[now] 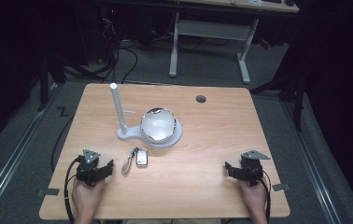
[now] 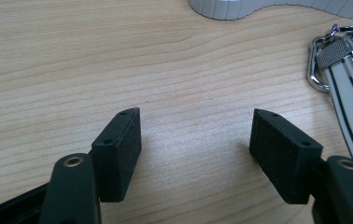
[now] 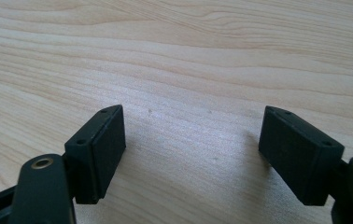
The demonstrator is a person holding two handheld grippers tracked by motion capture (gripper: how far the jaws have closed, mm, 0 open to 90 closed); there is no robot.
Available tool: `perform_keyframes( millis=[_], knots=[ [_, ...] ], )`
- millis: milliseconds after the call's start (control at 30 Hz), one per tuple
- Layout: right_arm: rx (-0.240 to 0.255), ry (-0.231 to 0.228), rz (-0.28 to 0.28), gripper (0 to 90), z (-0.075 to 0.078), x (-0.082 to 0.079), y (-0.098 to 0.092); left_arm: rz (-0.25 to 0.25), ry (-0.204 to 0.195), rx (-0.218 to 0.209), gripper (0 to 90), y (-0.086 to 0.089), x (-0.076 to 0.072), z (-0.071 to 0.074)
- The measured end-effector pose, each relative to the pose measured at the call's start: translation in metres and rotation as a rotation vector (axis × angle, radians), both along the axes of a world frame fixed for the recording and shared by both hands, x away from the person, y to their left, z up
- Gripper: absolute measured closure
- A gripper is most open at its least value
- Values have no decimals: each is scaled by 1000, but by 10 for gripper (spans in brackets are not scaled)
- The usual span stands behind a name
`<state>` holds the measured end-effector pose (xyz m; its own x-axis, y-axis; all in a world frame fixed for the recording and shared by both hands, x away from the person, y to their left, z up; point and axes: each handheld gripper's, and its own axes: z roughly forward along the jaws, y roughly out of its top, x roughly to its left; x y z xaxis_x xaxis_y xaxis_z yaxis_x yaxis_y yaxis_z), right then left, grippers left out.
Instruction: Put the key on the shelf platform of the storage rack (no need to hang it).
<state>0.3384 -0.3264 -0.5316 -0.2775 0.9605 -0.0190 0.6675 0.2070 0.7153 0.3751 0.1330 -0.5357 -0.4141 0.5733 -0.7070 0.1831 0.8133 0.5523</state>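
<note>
Nothing started yet. Key fob point(image 1: 141, 157) with carabiner lies on counter point(image 1: 202, 140) just in front of the white stand point(image 1: 149, 135), untouched. Left gripper point(image 1: 104, 169) nearest it, right gripper point(image 1: 230, 169) well apart; both jaws wide, empty.

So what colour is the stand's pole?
White; the pole shows best in the high view.

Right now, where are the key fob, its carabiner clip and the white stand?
key fob point(image 1: 142, 157), high view, middle of its body.
carabiner clip point(image 2: 315, 70), left gripper view, its bright metal loop.
white stand point(image 1: 123, 134), high view, flat base by the post.
</note>
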Motion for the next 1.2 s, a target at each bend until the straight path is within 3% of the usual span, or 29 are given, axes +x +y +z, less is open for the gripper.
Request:
perform_keyframes(
  millis=[633, 933, 1200],
  knots=[
    [-1, 0, 1, 233, 0, 0, 0, -9, -4, 8, 338, 0, -1, 0],
    [-2, -1, 4, 232, 0, 0, 0, -10, 3, -15, 336, 1, -2, 1],
    [-2, -1, 4, 232, 0, 0, 0, -31, -5, 9, 338, 0, -3, 0]
  ],
)
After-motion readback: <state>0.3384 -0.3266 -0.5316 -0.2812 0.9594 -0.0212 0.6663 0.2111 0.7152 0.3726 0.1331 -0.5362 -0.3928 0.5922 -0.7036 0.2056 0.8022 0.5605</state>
